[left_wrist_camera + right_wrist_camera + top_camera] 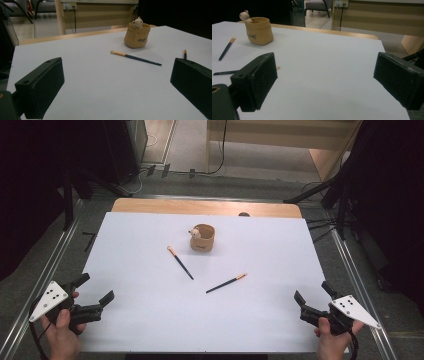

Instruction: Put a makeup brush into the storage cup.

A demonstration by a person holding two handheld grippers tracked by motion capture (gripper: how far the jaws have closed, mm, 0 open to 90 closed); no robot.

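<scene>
A tan fabric pouch (202,240) with a small cream bear figure on its rim stands behind the middle of the white table top (150,315). Two dark-handled brushes lie in front of it, apart from each other: one (180,263) slants left of centre, the other (226,283) points its orange end to the right. My left gripper (97,287) is held open near the front left corner, with nothing between its jaws. My right gripper (312,291) is open near the front right corner, also holding nothing. The left gripper view shows the pouch (137,35) and a brush (136,57) beyond the open left gripper (116,70). The right gripper view has the pouch (259,30) and a brush (226,48) at far left of the open right gripper (325,67).
A wooden strip (205,207) borders the table's far edge, with a small dark knob (243,214) on it. Metal rails (360,285) run along both sides. Stand legs and cables (325,227) lie on the floor around the table. A tiny crumb (278,67) lies on the white top.
</scene>
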